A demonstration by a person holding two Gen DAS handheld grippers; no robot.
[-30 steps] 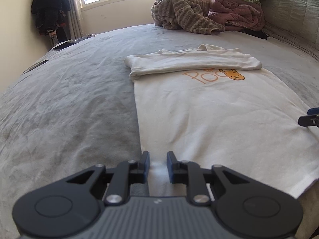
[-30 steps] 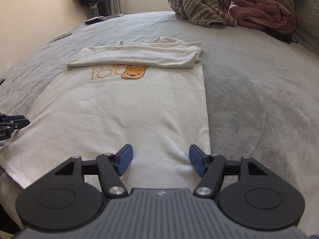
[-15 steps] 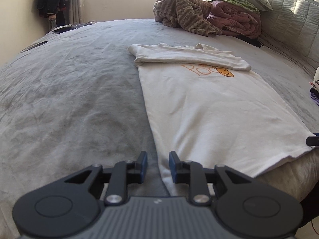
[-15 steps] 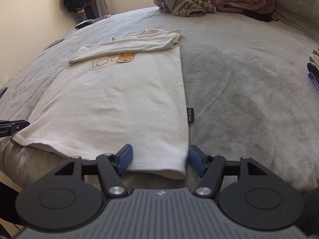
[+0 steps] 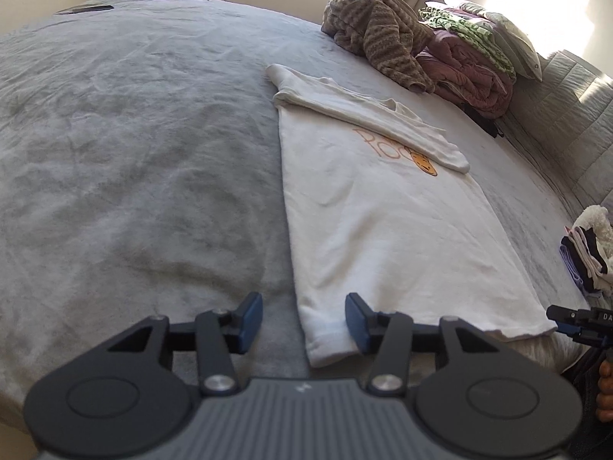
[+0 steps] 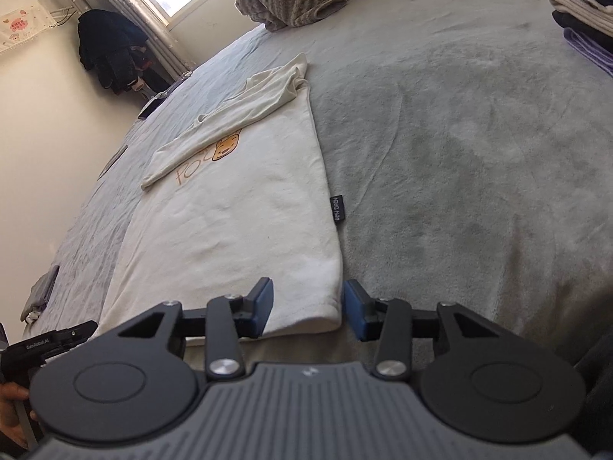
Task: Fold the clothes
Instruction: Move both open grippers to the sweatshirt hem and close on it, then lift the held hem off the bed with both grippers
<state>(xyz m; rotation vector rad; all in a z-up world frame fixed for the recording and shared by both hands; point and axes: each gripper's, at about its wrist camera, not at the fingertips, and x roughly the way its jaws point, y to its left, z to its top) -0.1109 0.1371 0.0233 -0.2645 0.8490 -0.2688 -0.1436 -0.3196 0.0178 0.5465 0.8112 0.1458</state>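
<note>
Left wrist view: the left gripper [image 5: 304, 316] hangs over the near edge of the grey bedspread [image 5: 134, 161], its jaws opening, pads not pressing on anything. Between the blue pads [image 5: 251, 320] lies the near left hem corner of the cream T-shirt [image 5: 383, 226]; the right pad sits at that corner's edge, the left pad over bare bedspread. The shirt runs away ahead and to the right of the jaws, flat, with its top part folded back over the orange print [image 5: 394, 151]. Far ahead to the right, a brown striped blanket [image 5: 379, 38] is heaped beside a pink quilt [image 5: 471, 73]. At the right edge, level with the jaws, the right gripper [image 5: 574, 322] shows beside the shirt's other hem corner, below a small stack of folded clothes [image 5: 586, 257].

Right wrist view: the right gripper [image 6: 307, 306] has its jaws closing, with the shirt's near right hem corner (where the bed drops away) between the pads, which do not yet squeeze it. A black side label [image 6: 338, 209] sticks out of the shirt's right seam just ahead of the jaws. The left gripper [image 6: 49, 345] appears low at the left, with fingers [image 6: 11, 393] behind it
</note>
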